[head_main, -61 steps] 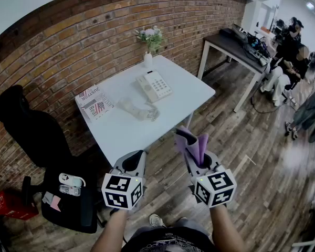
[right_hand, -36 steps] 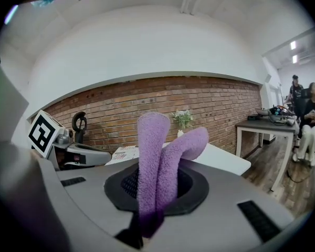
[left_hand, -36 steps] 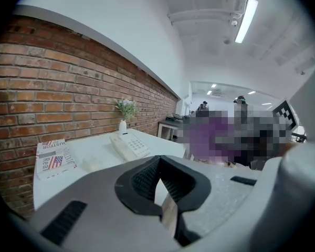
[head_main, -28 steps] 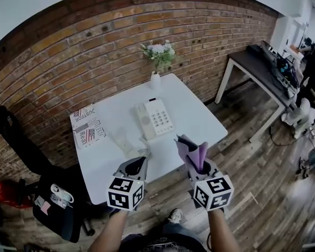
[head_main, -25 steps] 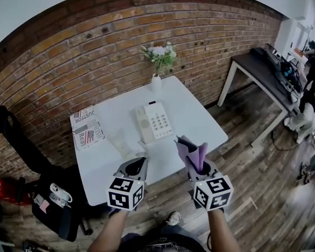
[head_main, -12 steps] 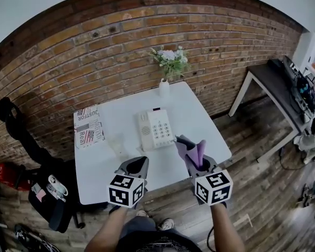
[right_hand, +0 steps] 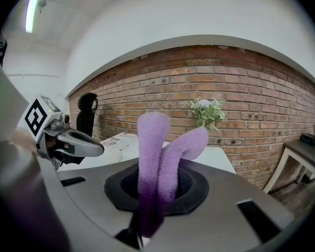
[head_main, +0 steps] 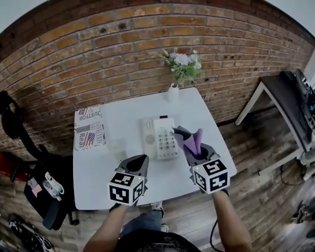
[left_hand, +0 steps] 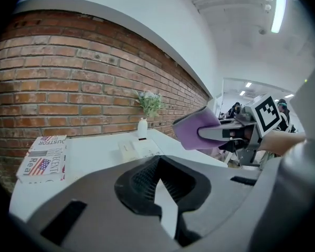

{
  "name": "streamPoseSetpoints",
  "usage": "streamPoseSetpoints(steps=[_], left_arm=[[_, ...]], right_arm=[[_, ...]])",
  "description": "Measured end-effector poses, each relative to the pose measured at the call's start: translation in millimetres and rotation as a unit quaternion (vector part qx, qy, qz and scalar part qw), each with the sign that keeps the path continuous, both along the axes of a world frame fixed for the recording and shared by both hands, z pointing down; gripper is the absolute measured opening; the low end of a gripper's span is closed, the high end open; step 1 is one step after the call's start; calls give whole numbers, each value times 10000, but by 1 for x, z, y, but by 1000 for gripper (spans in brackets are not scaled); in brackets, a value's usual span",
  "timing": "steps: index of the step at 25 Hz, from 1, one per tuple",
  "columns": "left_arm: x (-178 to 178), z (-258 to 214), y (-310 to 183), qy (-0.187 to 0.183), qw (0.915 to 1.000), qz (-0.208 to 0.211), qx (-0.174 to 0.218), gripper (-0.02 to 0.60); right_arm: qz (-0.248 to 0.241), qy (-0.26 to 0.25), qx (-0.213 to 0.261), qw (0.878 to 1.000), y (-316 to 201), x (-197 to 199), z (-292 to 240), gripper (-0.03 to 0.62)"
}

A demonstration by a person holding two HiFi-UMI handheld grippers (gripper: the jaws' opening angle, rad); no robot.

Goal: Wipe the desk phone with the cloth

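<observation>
Right gripper [head_main: 189, 143] is pinching cloth [head_main: 196, 139] beside phone [head_main: 163, 137]; left gripper [head_main: 138, 160] is hovering pressed together, so wiping is risking shoving the unsteadied phone.

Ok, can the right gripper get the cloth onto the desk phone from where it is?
Probably yes. The right gripper, shut on the purple cloth, hangs just right of the desk phone. Nothing lies between them, and the left gripper is off to the near left.

Even, bright indoor light from a ceiling strip [left_hand: 279, 9]; strong fisheye bending, dark vignetted corners.
</observation>
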State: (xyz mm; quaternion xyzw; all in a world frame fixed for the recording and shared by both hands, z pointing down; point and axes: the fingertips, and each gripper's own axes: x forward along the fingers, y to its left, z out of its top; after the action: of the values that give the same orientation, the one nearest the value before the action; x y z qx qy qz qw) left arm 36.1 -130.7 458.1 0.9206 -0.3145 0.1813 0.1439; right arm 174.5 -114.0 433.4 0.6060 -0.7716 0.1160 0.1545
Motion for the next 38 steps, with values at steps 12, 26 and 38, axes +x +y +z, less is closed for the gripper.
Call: streamPoseSetpoints(steps=[12,26,38], left_arm=[[7,14,-98,36,9991,-353,-253,5],[3,39,-150,69,9969,-535,-580,5],[-8,38,-126,-46,9941,-944,-525,5]], right_arm=[[-650,725,-309,9948,-126,3,15,48],[-1323,1760,-872,9715,-205,-14,70,48],[-1741,1512,-1107,9667,-177,-28,101,48]])
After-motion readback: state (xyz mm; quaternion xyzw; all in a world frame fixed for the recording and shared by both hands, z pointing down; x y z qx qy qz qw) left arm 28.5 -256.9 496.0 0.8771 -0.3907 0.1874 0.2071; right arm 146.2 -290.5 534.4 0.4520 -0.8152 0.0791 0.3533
